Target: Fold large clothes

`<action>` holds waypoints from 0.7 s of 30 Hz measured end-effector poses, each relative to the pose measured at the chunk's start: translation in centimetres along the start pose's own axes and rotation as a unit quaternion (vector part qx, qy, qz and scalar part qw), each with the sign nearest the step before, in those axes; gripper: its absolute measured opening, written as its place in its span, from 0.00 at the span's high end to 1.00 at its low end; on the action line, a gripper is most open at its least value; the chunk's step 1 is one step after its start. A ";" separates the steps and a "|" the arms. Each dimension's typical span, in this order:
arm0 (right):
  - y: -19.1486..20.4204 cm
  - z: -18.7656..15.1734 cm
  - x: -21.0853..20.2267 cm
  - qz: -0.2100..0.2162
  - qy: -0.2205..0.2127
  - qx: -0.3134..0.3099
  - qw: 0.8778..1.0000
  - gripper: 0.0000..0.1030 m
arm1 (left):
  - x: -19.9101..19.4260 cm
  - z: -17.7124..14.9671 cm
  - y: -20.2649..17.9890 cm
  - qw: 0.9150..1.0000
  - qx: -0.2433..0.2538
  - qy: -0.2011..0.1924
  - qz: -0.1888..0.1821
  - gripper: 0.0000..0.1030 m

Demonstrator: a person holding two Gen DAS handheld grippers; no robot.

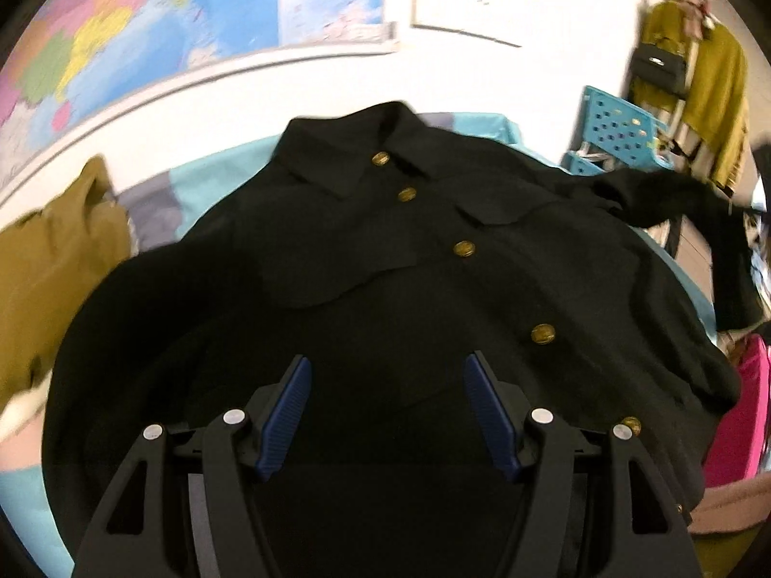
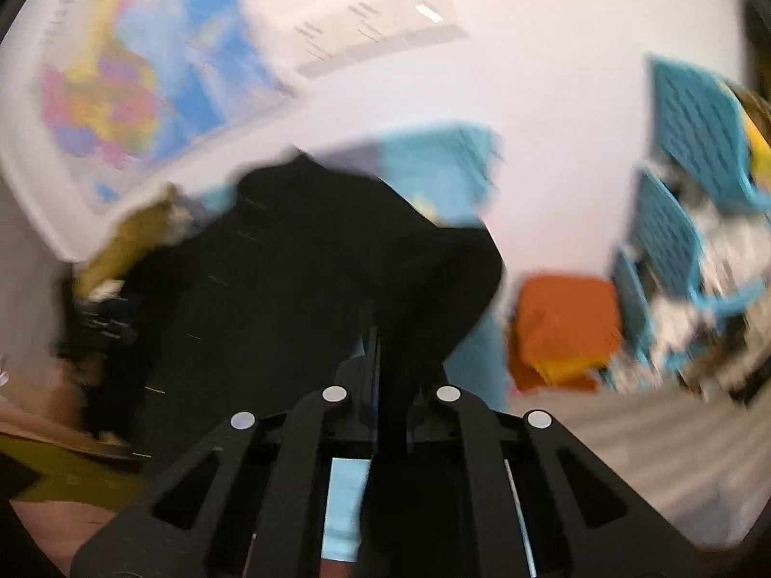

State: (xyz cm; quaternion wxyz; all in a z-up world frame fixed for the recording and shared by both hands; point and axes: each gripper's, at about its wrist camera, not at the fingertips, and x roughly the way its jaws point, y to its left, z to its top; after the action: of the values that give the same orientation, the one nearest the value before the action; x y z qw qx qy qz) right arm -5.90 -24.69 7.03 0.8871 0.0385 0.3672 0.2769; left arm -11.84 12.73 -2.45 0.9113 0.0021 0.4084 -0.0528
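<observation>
A large black jacket (image 1: 385, 265) with gold buttons (image 1: 463, 248) lies face up on a light blue table cover (image 1: 202, 178), collar at the far end. My left gripper (image 1: 388, 375) is open and empty just above the jacket's lower front. One black sleeve (image 1: 674, 202) is lifted off to the right. In the blurred right wrist view, my right gripper (image 2: 385, 337) is shut on that black sleeve (image 2: 433, 279) and holds it up above the table.
An olive-brown garment (image 1: 58, 260) lies at the table's left. Pink fabric (image 1: 742, 414) sits at the right edge. Blue perforated baskets (image 1: 617, 130) and hanging yellow clothes (image 1: 713, 82) stand at the right. An orange folded pile (image 2: 564, 327) lies beyond the table. A map (image 1: 144, 24) hangs on the wall.
</observation>
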 end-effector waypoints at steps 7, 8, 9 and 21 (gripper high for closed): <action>11.7 7.0 1.4 0.113 0.037 -0.130 0.984 0.92 | -1.1 1.2 0.5 0.999 -0.002 -0.022 -0.041 0.38; 12.9 7.2 2.7 0.124 0.048 -0.138 0.982 0.90 | -1.3 1.4 0.6 0.999 -0.003 -0.026 -0.046 0.38; 14.7 7.3 4.9 0.142 0.067 -0.142 0.977 0.88 | -1.5 1.5 0.8 0.998 -0.004 -0.030 -0.052 0.38; 13.9 6.3 12.4 0.129 0.083 -0.097 0.983 0.37 | -1.3 1.0 0.6 0.994 -0.003 -0.024 -0.109 0.29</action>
State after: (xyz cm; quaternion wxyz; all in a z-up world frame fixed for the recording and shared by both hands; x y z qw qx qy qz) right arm -0.99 -5.65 7.58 0.8099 -0.0237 0.4033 0.4253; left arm -11.89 13.36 -0.81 0.9097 -0.0466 0.3840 -0.1507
